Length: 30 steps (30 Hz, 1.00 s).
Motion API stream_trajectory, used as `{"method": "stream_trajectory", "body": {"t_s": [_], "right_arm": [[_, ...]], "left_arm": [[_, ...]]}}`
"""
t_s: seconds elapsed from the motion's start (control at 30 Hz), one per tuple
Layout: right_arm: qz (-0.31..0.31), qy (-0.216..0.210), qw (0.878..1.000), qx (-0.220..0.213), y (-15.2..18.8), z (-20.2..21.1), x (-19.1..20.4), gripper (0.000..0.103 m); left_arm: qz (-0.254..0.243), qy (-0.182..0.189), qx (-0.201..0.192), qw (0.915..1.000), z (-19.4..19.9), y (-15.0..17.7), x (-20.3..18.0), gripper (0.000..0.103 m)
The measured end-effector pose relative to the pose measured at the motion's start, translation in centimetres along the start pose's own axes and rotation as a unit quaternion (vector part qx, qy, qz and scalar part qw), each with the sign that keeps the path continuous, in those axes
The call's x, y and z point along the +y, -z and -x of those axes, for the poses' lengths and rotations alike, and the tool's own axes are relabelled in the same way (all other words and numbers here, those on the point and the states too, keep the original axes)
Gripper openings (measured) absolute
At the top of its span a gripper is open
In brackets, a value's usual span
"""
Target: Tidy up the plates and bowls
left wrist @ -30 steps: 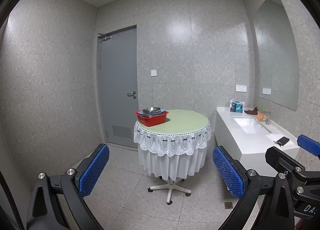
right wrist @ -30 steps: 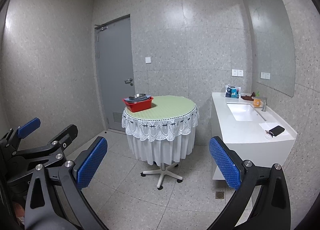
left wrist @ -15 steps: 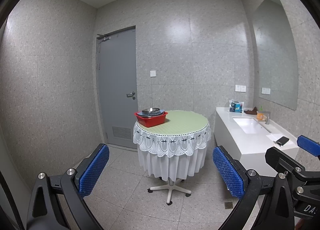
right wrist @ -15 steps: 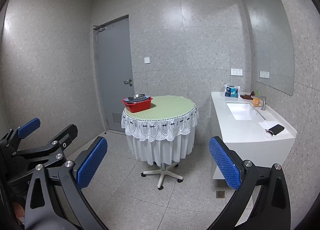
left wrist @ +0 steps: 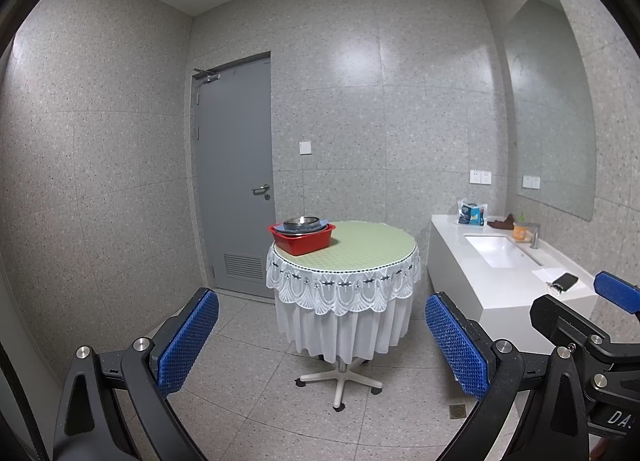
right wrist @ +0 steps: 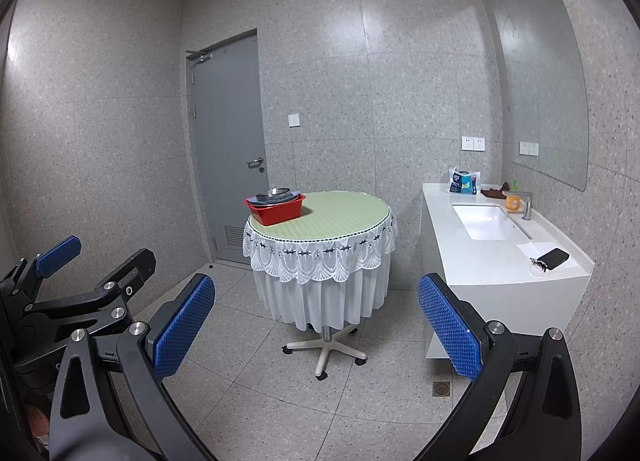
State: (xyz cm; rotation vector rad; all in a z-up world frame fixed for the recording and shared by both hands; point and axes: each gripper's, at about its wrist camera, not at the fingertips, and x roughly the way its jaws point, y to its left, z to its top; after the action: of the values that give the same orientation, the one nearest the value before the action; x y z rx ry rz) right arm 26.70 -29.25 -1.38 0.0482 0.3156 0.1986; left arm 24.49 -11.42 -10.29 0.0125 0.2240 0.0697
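Barely moved since before: both claws, left claw (left wrist: 320, 345) and right claw (right wrist: 316, 335), spread wide, empty, well short of red tub (left wrist: 303, 239) of bowls on worktop (left wrist: 360, 249), straight ahead.

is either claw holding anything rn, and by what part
Nothing is held. The left claw and right claw are both open and empty, far from the red tub.
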Motion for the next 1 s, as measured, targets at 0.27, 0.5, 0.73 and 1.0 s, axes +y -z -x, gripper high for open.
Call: {"method": "stream_trajectory", "body": {"t_s": [0.27, 0.5, 0.73, 1.0], "right_arm": [[0.0, 0.001, 1.0, -0.001, 0.03, 0.04, 0.03, 0.103], [0.0, 0.003, 1.0, -0.001, 0.06, 0.14, 0.22, 0.103], [0.0, 0.003, 1.0, -0.002, 0.06, 0.18, 0.16, 0.103], [0.0, 0.003, 1.0, -0.001, 0.08, 0.2, 0.13, 0.103]], "left_arm": [[0.0, 0.0, -0.002, 1.0, 0.11, 0.33, -0.06, 0.102], [0.0, 0.0, -0.003, 1.0, 0.14, 0.45, -0.23, 0.102], [0.0, 0.0, -0.003, 1.0, 0.19, 0.47, -0.3, 0.102], [0.0, 0.002, -0.003, 1.0, 0.28, 0.51, 0.0, 0.102]]}}
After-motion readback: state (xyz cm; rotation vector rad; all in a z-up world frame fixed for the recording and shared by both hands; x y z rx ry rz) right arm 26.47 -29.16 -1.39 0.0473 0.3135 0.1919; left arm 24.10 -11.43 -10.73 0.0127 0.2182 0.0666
